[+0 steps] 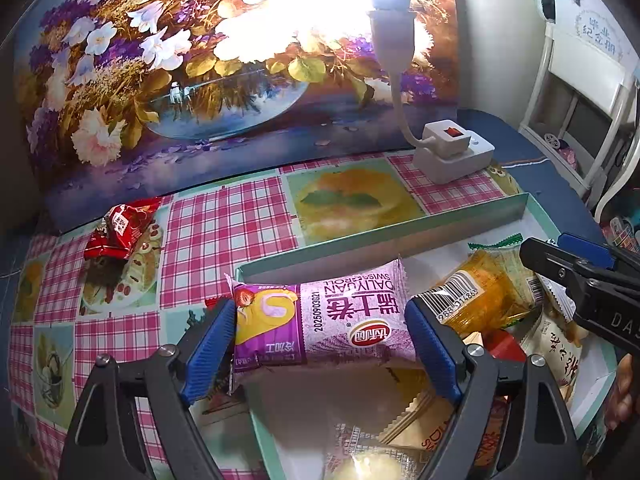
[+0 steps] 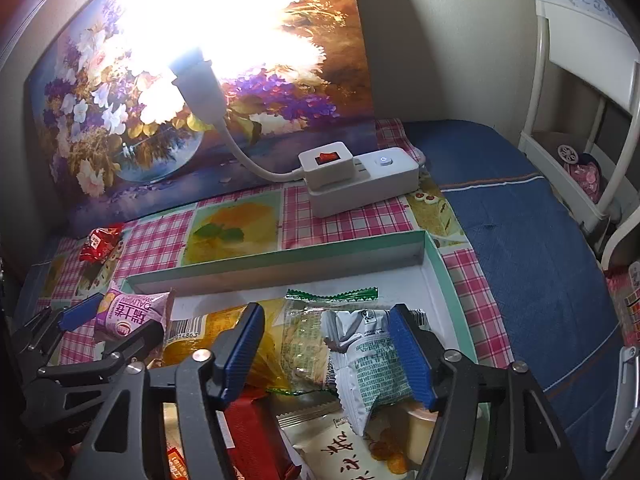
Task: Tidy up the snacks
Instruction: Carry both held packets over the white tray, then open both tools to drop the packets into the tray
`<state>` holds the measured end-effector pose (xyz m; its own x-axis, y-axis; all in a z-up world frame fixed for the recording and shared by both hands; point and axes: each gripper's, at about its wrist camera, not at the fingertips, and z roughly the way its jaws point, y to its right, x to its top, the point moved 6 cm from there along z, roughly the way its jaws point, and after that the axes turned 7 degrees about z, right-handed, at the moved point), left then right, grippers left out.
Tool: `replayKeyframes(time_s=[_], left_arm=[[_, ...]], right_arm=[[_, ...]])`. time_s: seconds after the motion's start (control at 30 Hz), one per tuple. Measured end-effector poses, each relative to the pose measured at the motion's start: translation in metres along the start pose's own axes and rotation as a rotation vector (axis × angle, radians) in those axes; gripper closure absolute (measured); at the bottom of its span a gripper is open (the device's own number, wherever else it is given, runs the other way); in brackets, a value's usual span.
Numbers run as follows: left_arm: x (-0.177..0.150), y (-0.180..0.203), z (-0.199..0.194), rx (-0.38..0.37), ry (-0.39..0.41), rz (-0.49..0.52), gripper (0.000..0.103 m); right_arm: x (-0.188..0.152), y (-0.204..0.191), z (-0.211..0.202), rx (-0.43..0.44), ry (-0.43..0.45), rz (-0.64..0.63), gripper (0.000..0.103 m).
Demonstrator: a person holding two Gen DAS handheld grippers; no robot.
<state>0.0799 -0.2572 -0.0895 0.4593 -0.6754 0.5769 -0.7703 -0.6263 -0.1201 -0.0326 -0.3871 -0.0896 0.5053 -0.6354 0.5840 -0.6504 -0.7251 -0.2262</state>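
A purple Swiss-roll packet (image 1: 320,320) lies across the near-left corner of a shallow teal-rimmed box (image 1: 400,232), lengthwise between the blue pads of my left gripper (image 1: 320,322). The pads stand at its two ends without squeezing it. In the right wrist view my right gripper (image 2: 326,344) hangs open over the box (image 2: 280,256). A white-and-green packet (image 2: 372,364) leans on its right pad, and a clear green-edged packet (image 2: 308,344) lies beside it. The left gripper (image 2: 112,322) and the purple packet (image 2: 128,314) show at the left there. One red packet (image 1: 120,232) lies alone on the checked tablecloth.
The box also holds an orange barcoded packet (image 1: 480,300), red and beige packets. A white power strip with a lit gooseneck lamp (image 2: 360,180) stands behind the box, before a flower painting (image 1: 200,80). Blue cloth (image 2: 520,240) and a white shelf (image 2: 580,140) lie to the right.
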Motion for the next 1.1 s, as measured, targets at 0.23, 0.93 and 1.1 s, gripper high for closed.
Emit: replayKeyframes(time_s=[0.23, 0.93, 1.1], left_arm=[[0.000, -0.003, -0.003, 0.009, -0.002, -0.006, 0.014], [-0.002, -0.032, -0.034, 0.108, 0.060, 0.027, 0.004], [-0.012, -0.047, -0.034, 0.148, 0.046, 0.021, 0.004]], right_arm=[[-0.003, -0.002, 0.004, -0.003, -0.012, -0.008, 0.023], [-0.014, 0.001, -0.002, -0.010, -0.012, -0.058, 0.000], [-0.021, 0.006, -0.008, -0.013, -0.017, -0.069, 0.000]])
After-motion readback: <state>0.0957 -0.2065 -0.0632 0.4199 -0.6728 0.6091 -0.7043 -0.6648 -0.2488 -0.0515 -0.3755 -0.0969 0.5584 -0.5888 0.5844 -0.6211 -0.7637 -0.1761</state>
